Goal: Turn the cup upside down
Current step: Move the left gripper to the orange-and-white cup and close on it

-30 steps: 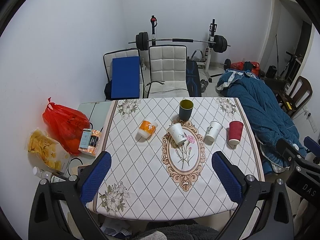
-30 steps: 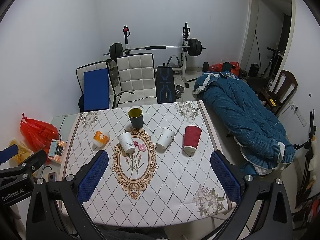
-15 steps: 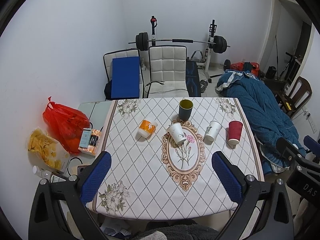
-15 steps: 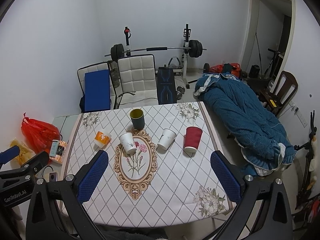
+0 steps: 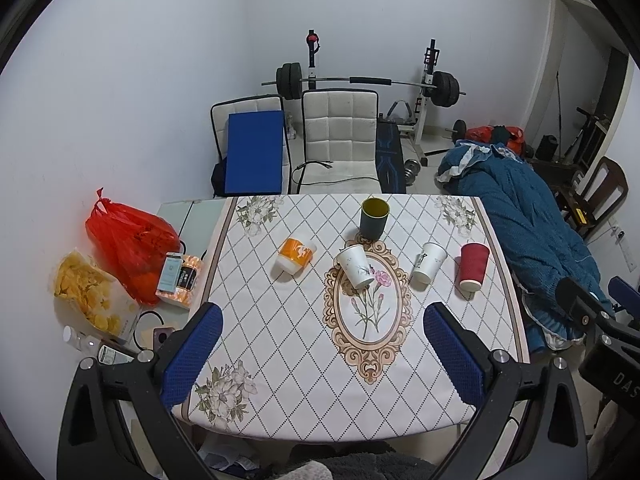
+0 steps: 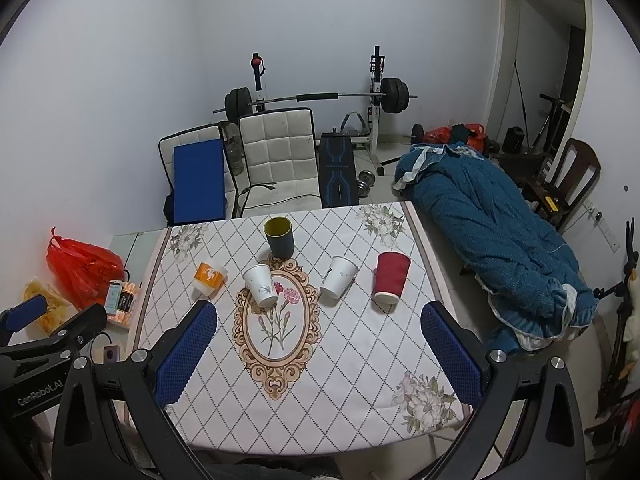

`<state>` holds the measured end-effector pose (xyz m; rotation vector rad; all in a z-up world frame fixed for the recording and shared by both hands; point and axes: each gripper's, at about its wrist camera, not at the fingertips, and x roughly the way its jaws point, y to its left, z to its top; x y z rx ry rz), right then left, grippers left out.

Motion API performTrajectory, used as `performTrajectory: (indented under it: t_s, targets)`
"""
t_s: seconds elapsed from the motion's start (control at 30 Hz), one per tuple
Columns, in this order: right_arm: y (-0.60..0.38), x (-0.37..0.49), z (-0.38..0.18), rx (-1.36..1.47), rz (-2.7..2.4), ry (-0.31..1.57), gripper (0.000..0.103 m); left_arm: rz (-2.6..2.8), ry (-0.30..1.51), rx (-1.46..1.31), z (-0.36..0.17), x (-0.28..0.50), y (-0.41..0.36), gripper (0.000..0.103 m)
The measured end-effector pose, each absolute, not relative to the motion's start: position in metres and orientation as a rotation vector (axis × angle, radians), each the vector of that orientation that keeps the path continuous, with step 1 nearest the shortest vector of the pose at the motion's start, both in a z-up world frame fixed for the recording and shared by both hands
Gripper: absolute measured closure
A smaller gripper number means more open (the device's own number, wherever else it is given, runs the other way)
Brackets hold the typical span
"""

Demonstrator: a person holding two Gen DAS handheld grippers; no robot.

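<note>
White-walled room with a barbell rack (image 5: 362,80) at the far wall, two white chairs (image 5: 340,136) before it, a blue quilt (image 5: 520,216) heaped to the right. Nearer, a table under a diamond-patterned cloth (image 5: 288,344) with an oval flower medallion in the middle.

Five cups in a loose row across the far half of the cloth. Far centre: dark green cup (image 5: 374,217), upright, mouth up, at the medallion's far tip. Left: orange-and-white cup (image 5: 295,259), mouth toward the table. Centre: white paper cup (image 5: 355,266), leaning, wide end up. Right of it: second white paper cup (image 5: 428,263), likewise wide end up. Rightmost: red paper cup (image 5: 473,266), wide end up, near the cloth's right border.

Off the left edge of the table: red plastic bag (image 5: 128,240) and a bag of chips (image 5: 90,296).

Left gripper (image 5: 320,356) spread wide above the near part of the table, blue pads well apart, nothing between them. Right gripper (image 6: 318,354) equally wide, holding nothing, well short of every cup.
</note>
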<state>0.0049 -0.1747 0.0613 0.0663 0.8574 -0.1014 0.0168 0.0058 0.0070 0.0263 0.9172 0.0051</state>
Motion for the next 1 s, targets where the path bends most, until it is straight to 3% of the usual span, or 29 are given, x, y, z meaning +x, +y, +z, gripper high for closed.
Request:
performTrajectory:
  t_s: [0.3,0.83,1.0]
  targets:
    - [-0.194,0.024,0.018,0.069,-0.092,0.928,0.000,0.077,0.954,0.045,-0.029,0.038,-0.003,0.000]
    - [-0.218,0.075,-0.194,0.039,-0.053,1.316,0.000,0.189,1.221,0.101,-0.171,0.113,0.015,0.000]
    - [-0.207,0.098,-0.232,0.054,-0.073,1.381,0.000,0.187,1.259,0.117,-0.194,0.155,0.028,0.000]
